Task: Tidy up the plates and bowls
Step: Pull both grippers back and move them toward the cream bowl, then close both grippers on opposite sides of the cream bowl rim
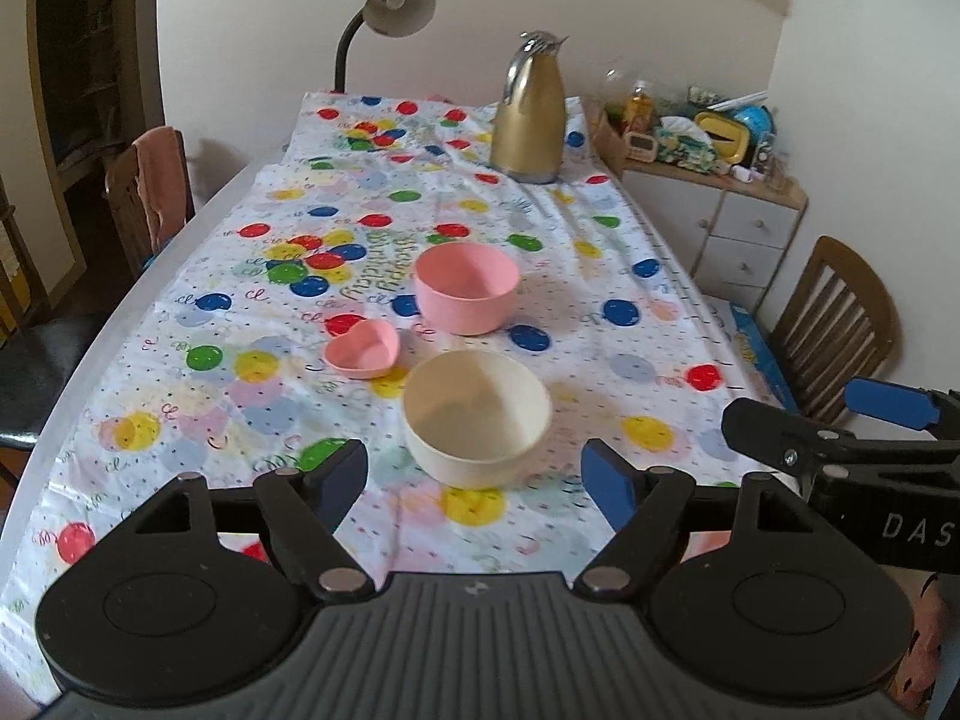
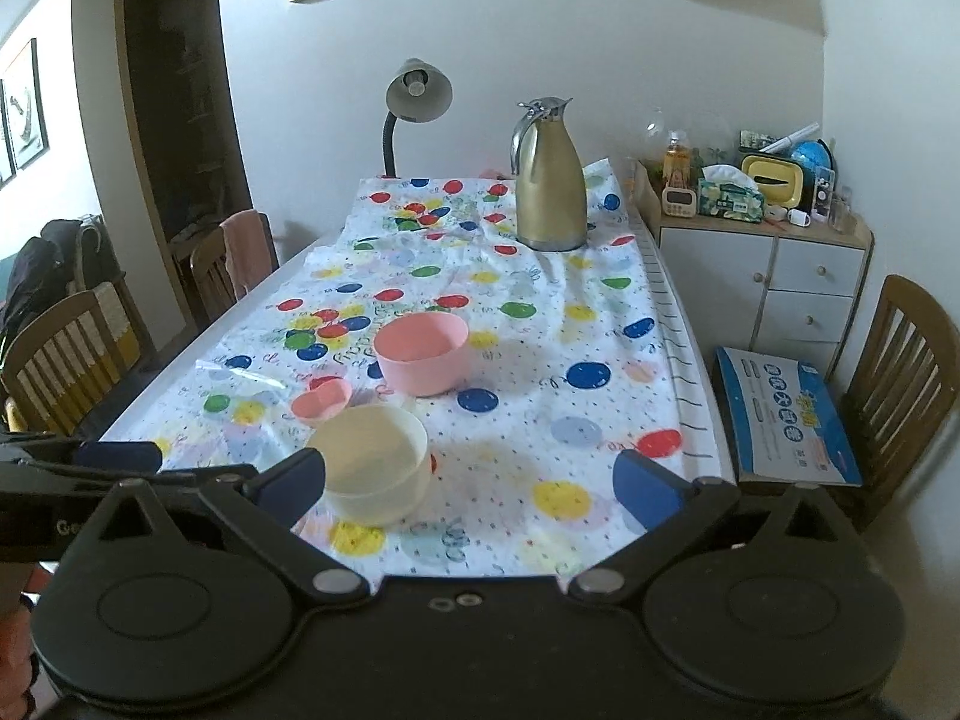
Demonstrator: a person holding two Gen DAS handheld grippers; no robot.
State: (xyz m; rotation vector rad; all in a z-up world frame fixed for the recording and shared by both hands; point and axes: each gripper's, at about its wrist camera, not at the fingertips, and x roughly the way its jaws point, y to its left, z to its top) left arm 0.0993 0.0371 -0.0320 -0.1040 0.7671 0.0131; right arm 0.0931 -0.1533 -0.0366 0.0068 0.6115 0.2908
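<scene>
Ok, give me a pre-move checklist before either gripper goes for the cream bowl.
1. Left gripper open: ok, jaws spread wide, nothing between them.
2. Right gripper open: ok, empty too.
3. Cream bowl upright and empty: ok.
4. Left gripper lined up with the cream bowl: ok, the bowl sits just ahead of the gap.
5. Neighbours apart from it: ok in the left wrist view; the pink heart dish and pink bowl each show a gap.
6. Grippers apart from each other: cannot tell; the right one sits close on the left gripper's right side.
</scene>
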